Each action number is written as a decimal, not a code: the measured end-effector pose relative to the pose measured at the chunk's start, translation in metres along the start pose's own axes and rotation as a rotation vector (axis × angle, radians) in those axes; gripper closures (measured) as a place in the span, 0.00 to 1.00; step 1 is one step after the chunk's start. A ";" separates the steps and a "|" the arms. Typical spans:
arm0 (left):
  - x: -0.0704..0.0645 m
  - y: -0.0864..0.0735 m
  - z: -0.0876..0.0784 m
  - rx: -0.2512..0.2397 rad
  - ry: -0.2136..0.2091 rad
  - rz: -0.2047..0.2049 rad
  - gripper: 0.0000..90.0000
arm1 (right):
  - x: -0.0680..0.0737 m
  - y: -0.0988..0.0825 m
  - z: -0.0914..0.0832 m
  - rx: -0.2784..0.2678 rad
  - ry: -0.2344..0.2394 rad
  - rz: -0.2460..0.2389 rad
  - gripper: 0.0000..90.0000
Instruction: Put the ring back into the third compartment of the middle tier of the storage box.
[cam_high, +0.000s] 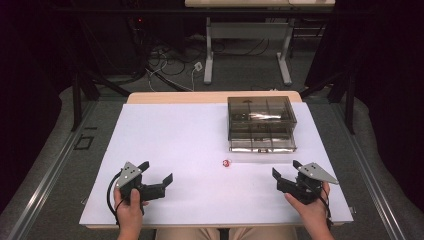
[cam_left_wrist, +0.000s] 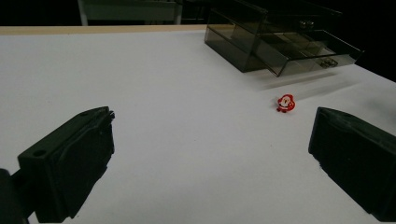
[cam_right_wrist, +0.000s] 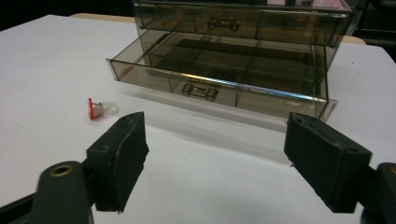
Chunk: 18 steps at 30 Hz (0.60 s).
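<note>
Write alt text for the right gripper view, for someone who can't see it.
A smoky clear drawer box sits on a white table with its lower drawer pulled open. A small red and white figure lies left of it. The right claw stands open in front, holding nothing.

Left claw (cam_high: 156, 171): I hold it low over the near left part of the surface (cam_high: 190, 135), my left hand (cam_high: 129, 209) wrapped around its grip from below, forearm entering from the bottom edge. Its grey plate faces up and its cable loops off to the left. Jaws stand wide apart, nothing between them, pointing ahead and to the right. Right claw (cam_high: 286, 169): I hold it low over the near right part, my right hand (cam_high: 311, 211) under its body, grey plate on top, cable trailing by the wrist. Jaws parted, empty, aimed forward and slightly left. Both claws sit well apart from each other.
</note>
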<state>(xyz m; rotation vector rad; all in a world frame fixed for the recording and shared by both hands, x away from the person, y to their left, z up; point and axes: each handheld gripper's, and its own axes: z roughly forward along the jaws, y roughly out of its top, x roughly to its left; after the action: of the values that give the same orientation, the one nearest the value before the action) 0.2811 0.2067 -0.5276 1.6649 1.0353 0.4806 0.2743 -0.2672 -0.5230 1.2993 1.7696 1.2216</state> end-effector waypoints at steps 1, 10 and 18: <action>0.000 0.000 0.000 0.000 -0.003 0.001 0.00 | 0.002 0.002 0.000 0.003 0.010 -0.010 0.26; 0.000 -0.001 -0.003 0.007 -0.004 0.002 0.00 | 0.018 0.021 0.011 0.023 0.054 -0.055 0.33; 0.000 -0.002 -0.005 0.002 0.000 0.002 0.00 | 0.028 0.030 0.019 0.019 0.091 -0.103 0.35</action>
<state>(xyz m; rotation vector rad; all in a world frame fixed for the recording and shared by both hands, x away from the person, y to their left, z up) 0.2764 0.2094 -0.5275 1.6678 1.0349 0.4809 0.2932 -0.2322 -0.5015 1.1644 1.8922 1.2263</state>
